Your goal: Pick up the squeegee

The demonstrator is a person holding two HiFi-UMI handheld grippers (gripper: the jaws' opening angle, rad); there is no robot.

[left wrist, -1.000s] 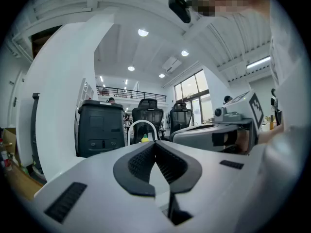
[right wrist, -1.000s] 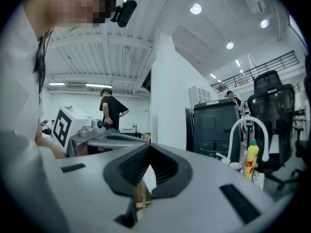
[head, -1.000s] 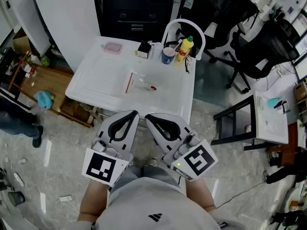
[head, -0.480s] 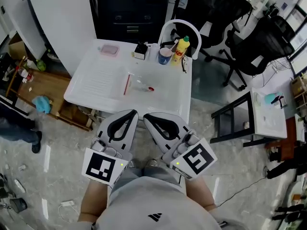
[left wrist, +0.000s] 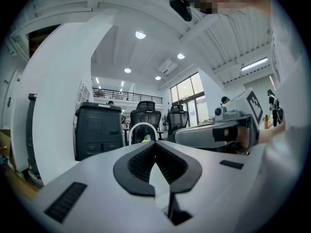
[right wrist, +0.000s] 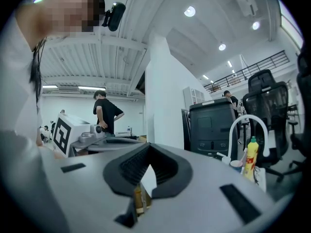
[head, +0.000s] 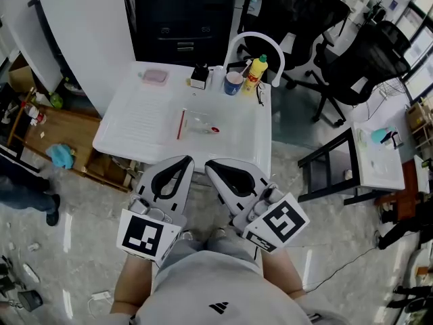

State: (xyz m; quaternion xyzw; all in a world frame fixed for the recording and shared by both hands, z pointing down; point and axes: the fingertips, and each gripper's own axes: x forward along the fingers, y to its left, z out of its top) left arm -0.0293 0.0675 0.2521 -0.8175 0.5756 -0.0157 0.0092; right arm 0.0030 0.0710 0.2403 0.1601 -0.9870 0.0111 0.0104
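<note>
**Both Tools Closed and Empty as Squeegee Lies on White Table**

We hold the left gripper and the right gripper side by side and level in front of us. From the head view, their tips are close to the front edge of the white table. In each gripper's own view the dark ribbed pads are pressed together at the tips, and nothing is caught between them.

The squeegee lies flat near the middle of the table, well apart from both tools. It shows a red strip along one side, with a clear patch just beside it. Its finer detail is too small for us to make out.

Along the far edge of the table stand a pink box, a small black-and-white box, a blue cup and a yellow bottle. The cup and the bottle are just beside each other. Behind them rises the curved back of a white chair. A black cabinet stands farther off, and black office chairs crowd the right side. A person stands in the background of the right gripper view.
</note>
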